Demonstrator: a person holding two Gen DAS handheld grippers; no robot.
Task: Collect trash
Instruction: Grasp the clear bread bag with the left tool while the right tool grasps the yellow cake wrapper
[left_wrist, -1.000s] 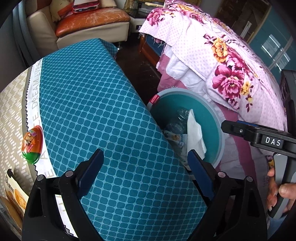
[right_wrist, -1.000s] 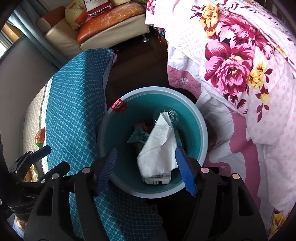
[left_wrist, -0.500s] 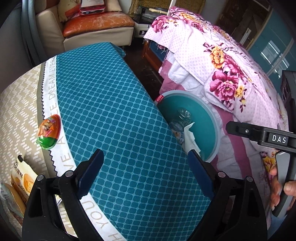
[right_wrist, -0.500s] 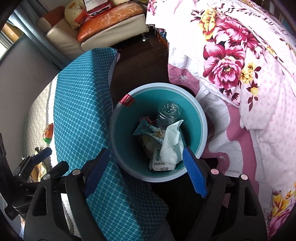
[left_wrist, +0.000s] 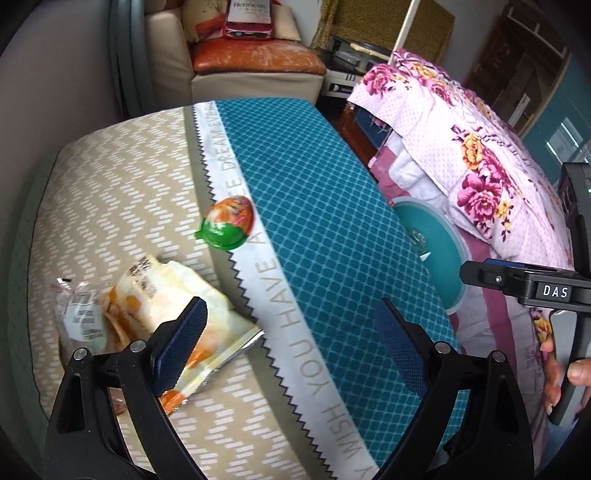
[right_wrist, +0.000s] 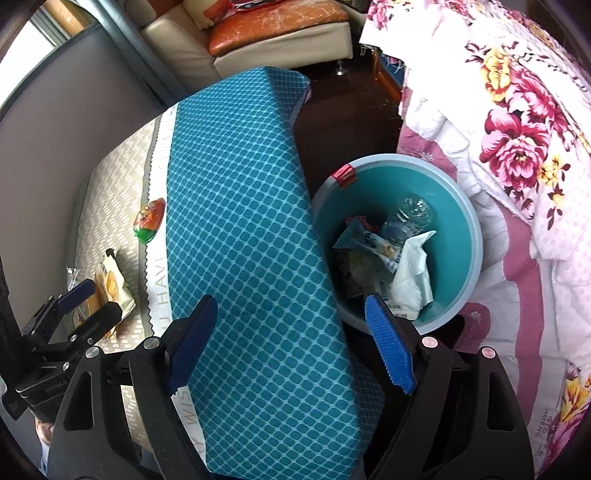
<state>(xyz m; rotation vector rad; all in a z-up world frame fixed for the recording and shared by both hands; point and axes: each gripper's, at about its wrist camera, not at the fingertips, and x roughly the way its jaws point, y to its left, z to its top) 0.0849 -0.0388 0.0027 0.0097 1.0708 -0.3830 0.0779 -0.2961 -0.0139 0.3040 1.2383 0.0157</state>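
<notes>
Left gripper (left_wrist: 291, 343): jaws spread wide, holding nothing, above the table (left_wrist: 110, 192). Its left finger (left_wrist: 181, 339) overlaps the yellow snack wrapper (left_wrist: 177, 302) in view; contact cannot be confirmed. A crumpled clear wrapper (left_wrist: 79, 314) lies just left of it. A green-orange jelly cup (left_wrist: 227, 223) rests farther ahead on the cloth's white band.

Right gripper (right_wrist: 291, 343): jaws wide apart, empty, over the teal cloth (right_wrist: 240, 221) edge. The teal bin (right_wrist: 469, 236) beside it contains a white tissue (right_wrist: 412, 273), a clear bottle (right_wrist: 410, 214) and packets.
</notes>
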